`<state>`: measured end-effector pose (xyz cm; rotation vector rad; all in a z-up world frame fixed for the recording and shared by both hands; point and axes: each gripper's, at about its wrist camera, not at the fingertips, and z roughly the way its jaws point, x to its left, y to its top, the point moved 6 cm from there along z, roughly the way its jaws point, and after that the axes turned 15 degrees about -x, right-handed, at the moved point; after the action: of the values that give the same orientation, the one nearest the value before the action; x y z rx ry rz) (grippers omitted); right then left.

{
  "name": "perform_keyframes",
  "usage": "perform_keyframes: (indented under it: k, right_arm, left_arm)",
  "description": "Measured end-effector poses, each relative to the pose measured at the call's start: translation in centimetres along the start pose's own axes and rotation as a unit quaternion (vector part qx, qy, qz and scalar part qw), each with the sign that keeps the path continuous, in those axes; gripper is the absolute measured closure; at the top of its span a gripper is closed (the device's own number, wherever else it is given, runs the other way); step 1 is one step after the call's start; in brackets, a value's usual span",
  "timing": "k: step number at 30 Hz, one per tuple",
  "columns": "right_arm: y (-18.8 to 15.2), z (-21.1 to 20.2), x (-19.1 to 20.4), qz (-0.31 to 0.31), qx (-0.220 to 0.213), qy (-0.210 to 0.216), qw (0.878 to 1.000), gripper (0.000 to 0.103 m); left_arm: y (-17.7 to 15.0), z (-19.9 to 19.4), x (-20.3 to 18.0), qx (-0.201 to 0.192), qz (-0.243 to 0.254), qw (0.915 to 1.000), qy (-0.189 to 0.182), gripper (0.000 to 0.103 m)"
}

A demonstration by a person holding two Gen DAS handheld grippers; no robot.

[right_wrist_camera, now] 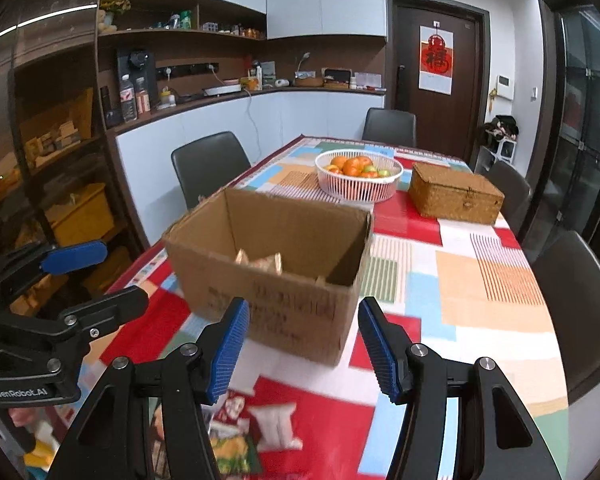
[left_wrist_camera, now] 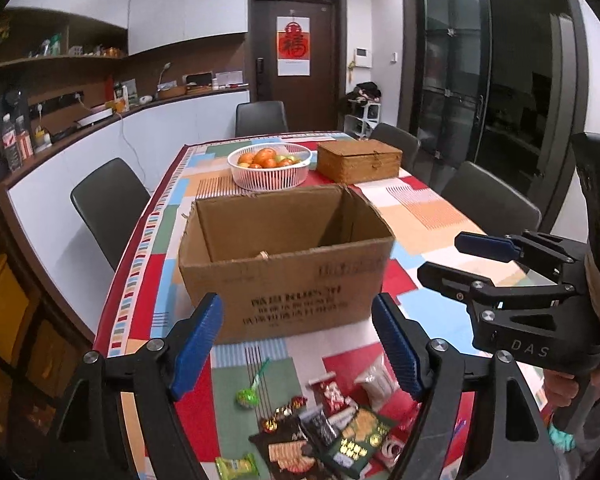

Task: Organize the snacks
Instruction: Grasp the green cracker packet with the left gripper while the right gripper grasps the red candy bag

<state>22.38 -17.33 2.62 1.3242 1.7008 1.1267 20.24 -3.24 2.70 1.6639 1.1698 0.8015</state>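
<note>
An open cardboard box (left_wrist_camera: 288, 276) stands on the patterned table; it also shows in the right wrist view (right_wrist_camera: 276, 284) with a packet inside (right_wrist_camera: 260, 262). Several snack packets (left_wrist_camera: 328, 432) lie on the table in front of it, with a green lollipop (left_wrist_camera: 248, 396); a white packet (right_wrist_camera: 276, 424) shows in the right wrist view. My left gripper (left_wrist_camera: 298, 352) is open and empty above the snacks. My right gripper (right_wrist_camera: 302, 356) is open and empty in front of the box, and shows in the left wrist view (left_wrist_camera: 460, 256).
A white basket of fruit (left_wrist_camera: 270, 166) and a woven lidded box (left_wrist_camera: 360, 160) stand behind the cardboard box. Dark chairs (left_wrist_camera: 108, 208) surround the table. A counter with bottles (right_wrist_camera: 134, 98) runs along the left wall. A door (left_wrist_camera: 296, 48) is at the back.
</note>
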Motion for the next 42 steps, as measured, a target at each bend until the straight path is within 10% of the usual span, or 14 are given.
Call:
perform_keyframes:
  k: [17, 42]
  right_arm:
    - [-8.7, -2.8, 0.4, 0.032, 0.113, 0.025, 0.993, 0.045]
    - [-19.1, -1.4, 0.1, 0.065, 0.275, 0.031, 0.959, 0.045]
  left_arm:
    - [-7.3, -1.4, -3.7, 0.101, 0.038, 0.9924, -0.059, 0.026]
    - [-16.2, 2.9, -5.5, 0.244, 0.069, 0.9596, -0.122, 0.026]
